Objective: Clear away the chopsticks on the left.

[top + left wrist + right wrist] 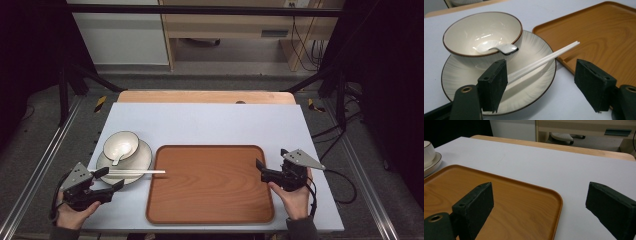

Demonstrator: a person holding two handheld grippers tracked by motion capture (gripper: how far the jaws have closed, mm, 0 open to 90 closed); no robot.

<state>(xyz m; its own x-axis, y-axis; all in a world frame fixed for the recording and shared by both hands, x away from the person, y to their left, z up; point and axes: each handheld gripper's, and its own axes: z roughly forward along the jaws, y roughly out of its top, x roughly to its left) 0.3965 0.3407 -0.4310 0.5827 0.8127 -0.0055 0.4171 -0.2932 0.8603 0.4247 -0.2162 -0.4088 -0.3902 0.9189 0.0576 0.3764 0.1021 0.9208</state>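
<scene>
Both grippers, left (107, 178) and right (270, 169), gape empty; we should pinch the white chopsticks (541, 61) squarely where they bridge plate (536, 50) and tray (210, 220), near the tabletop's left edge.

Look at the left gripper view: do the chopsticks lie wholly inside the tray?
No. The chopsticks rest across the plate, and only their tips reach over the tray edge.

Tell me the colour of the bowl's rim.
Dark brown, on a cream bowl; clearest in the left gripper view.

Table (210, 120) w/ tray (210, 184), plate (141, 159).
</scene>
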